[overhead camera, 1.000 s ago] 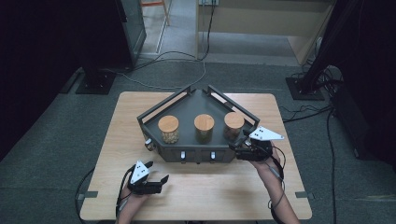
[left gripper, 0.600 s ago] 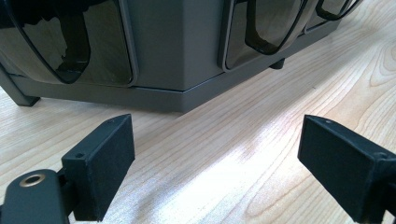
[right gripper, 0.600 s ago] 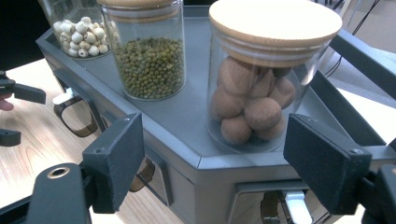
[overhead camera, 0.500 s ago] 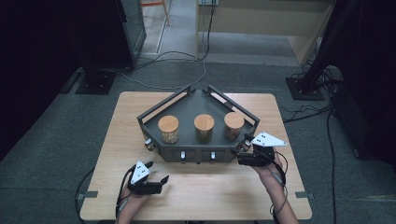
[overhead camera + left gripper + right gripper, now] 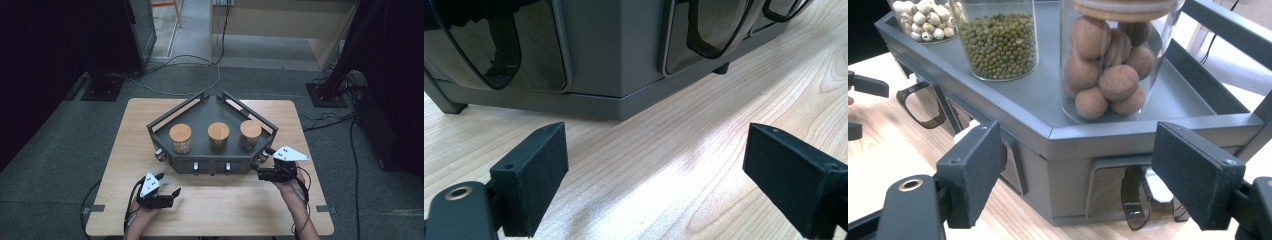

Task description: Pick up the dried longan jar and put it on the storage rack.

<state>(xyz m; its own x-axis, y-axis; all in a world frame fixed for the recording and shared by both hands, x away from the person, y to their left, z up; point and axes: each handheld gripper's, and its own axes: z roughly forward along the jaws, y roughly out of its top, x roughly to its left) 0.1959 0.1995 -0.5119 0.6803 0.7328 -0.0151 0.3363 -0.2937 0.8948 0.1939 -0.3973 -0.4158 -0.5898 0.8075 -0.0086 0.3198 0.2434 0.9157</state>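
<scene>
Tool in the right hand sits with jaws spread wide, empty, at the right front corner of a dark grey tray rack in the middle of the wooden surface. The rack looks rigid and fairly heavy, likely best steadied by its frame. On it stand three glass jars with wooden lids; the right jar, nearest this tool, holds brown balls (glass, so probably slippery and breakable), and is likely best gripped around its straight wall below the lid. Small smoky pull handles hang along the rack's front. Left tool, also spread and empty, rests near the front left.
</scene>
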